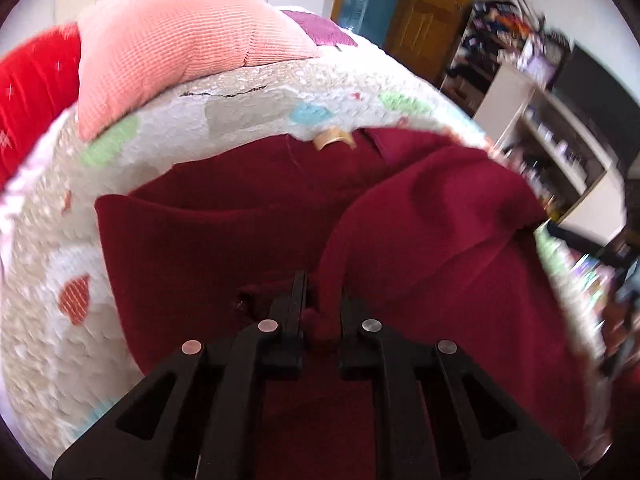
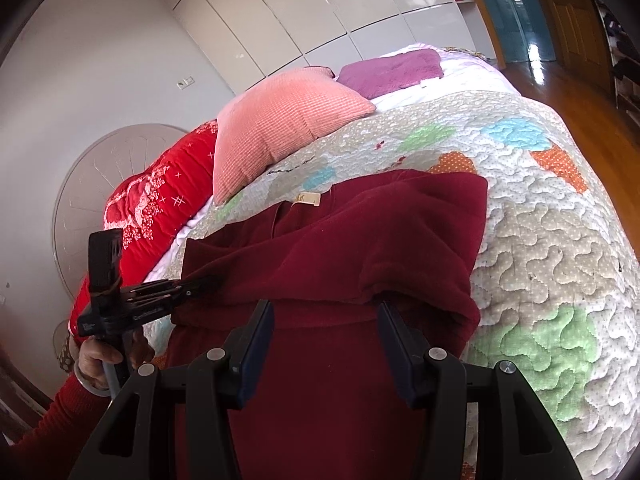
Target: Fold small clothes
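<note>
— Two tools, one dark red garment (image 2: 344,240). Where does it lie?

— Spread on the quilted bedspread (image 2: 560,240), near the bed's edge, its tan neck label (image 2: 307,199) at the far side. One side is folded over the middle, so the cloth lies doubled there.

— And the left tool (image 1: 320,304)?

— Its fingers (image 1: 297,300) are pinched nearly together on a bunched fold of the red cloth, right at the near edge. From the right wrist view you see that tool (image 2: 200,283) coming in from the left side, tips at the garment's left edge, with the person's hand (image 2: 100,360) around its handle.

— The right tool (image 2: 326,312)?

— Spread wide, gripping nothing. It sits just above the near part of the garment; the folded-over flap's edge lies across between its fingertips. I cannot tell whether the pads (image 2: 260,340) touch the cloth.

— What else is on the bed?

— A pink cushion (image 2: 280,128) beyond the garment, a red embroidered quilt (image 2: 160,200) beside it, and a purple towel (image 2: 392,70) farther back.
</note>
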The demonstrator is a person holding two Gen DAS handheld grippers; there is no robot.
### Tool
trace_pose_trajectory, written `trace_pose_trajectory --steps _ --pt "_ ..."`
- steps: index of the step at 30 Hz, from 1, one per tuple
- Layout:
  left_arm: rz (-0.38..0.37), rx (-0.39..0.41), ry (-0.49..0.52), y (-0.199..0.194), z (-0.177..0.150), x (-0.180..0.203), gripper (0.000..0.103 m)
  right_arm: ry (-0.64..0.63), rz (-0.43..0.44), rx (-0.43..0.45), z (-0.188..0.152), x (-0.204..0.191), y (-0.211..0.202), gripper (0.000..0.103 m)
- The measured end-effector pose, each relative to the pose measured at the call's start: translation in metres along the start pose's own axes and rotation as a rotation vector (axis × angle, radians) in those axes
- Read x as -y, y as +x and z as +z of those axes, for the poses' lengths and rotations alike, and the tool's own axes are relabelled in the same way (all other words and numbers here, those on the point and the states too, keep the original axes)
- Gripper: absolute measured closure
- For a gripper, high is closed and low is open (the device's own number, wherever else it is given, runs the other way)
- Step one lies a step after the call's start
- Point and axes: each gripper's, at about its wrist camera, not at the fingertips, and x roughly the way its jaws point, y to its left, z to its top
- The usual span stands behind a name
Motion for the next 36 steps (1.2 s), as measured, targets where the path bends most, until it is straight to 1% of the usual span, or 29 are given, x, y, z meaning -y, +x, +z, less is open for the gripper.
trace_pose_trajectory --steps 1,3,6,7,8,9,10,12,14,16,17,18,19,20,21,23,24,26,27,28,30,31,32,33,34,35,36 --pt "-0.03 0.005 -0.017 -0.01 0.003 0.002 0.094 -0.001 -0.002 0.007 0.001 0.0 -0.003 0.051" --pt "-0.095 0.043 -0.055 -0.039 0.009 0.005 0.094 -0.003 -0.003 0.019 0.003 0.002 -0.007 0.051" --pt "-0.206 0.057 -0.212 -0.079 0.019 -0.014 0.094 -0.003 0.001 0.032 0.008 0.002 -0.009 0.051" --pt "-0.201 0.061 -0.247 -0.084 0.023 -0.023 0.094 -0.005 0.003 0.034 0.01 0.002 -0.008 0.051" --pt "-0.176 0.06 -0.275 -0.084 0.025 -0.033 0.094 -0.009 0.004 0.035 0.013 0.0 -0.006 0.051" --pt "-0.124 0.057 -0.305 -0.08 0.028 -0.045 0.094 -0.012 0.001 0.034 0.016 -0.001 -0.001 0.051" --pt "-0.088 0.047 -0.329 -0.072 0.028 -0.055 0.094 -0.017 -0.004 0.035 0.019 -0.003 0.002 0.051" --pt "-0.118 0.007 -0.372 -0.045 0.025 -0.073 0.093 -0.037 -0.046 0.033 0.025 -0.006 0.015 0.051" --pt "-0.076 -0.033 -0.396 -0.023 0.018 -0.08 0.092 -0.089 -0.138 0.004 0.03 -0.01 0.035 0.051" --pt "-0.031 -0.058 -0.377 -0.009 0.012 -0.079 0.092 -0.159 -0.252 -0.053 0.031 -0.008 0.058 0.051" --pt "-0.025 -0.059 -0.375 -0.008 0.009 -0.078 0.088 -0.186 -0.322 -0.095 0.031 -0.005 0.071 0.052" --pt "-0.027 -0.053 -0.375 -0.011 0.005 -0.077 0.084 -0.196 -0.358 -0.124 0.03 -0.001 0.078 0.053" --pt "-0.022 -0.043 -0.368 -0.016 0.002 -0.074 0.082 -0.202 -0.363 -0.126 0.029 0.0 0.077 0.053" --pt "-0.006 -0.03 -0.355 -0.023 0.001 -0.07 0.073 -0.207 -0.357 -0.111 0.03 -0.002 0.072 0.053" --pt "0.018 -0.012 -0.332 -0.03 -0.001 -0.064 0.059 -0.214 -0.362 -0.097 0.03 -0.003 0.066 0.053" --pt "0.07 0.035 -0.286 -0.045 -0.004 -0.057 0.042 -0.232 -0.389 -0.05 0.03 -0.008 0.051 0.053" --pt "0.09 0.066 -0.269 -0.051 -0.003 -0.051 0.041 -0.239 -0.38 -0.039 0.029 -0.008 0.046 0.053" --pt "0.11 0.109 -0.261 -0.059 -0.005 -0.046 0.041 -0.255 -0.352 -0.061 0.025 -0.008 0.046 0.053" --pt "0.115 0.122 -0.261 -0.059 -0.006 -0.045 0.041 -0.268 -0.369 -0.093 0.022 -0.005 0.052 0.053" --pt "0.117 0.124 -0.258 -0.054 -0.007 -0.045 0.04 -0.283 -0.416 -0.111 0.021 -0.001 0.059 0.053" --pt "0.123 0.093 -0.258 -0.04 -0.011 -0.043 0.04 -0.305 -0.521 -0.101 0.023 0.009 0.07 0.05" --pt "0.137 0.066 -0.267 -0.029 -0.013 -0.044 0.04 -0.29 -0.524 -0.084 0.026 0.017 0.073 0.047" --pt "0.158 0.044 -0.272 -0.02 -0.015 -0.045 0.04 -0.234 -0.499 -0.079 0.03 0.027 0.073 0.041" --pt "0.205 0.015 -0.273 -0.01 -0.019 -0.047 0.04 -0.161 -0.467 -0.087 0.034 0.036 0.07 0.041" --pt "0.23 -0.002 -0.275 -0.003 -0.022 -0.049 0.04 -0.126 -0.445 -0.088 0.036 0.038 0.067 0.041" --pt "0.237 -0.01 -0.278 0.002 -0.025 -0.05 0.04 -0.11 -0.432 -0.082 0.036 0.037 0.059 0.041" --pt "0.229 0.0 -0.289 0.002 -0.027 -0.052 0.04 -0.126 -0.434 -0.07 0.034 0.032 0.051 0.041"
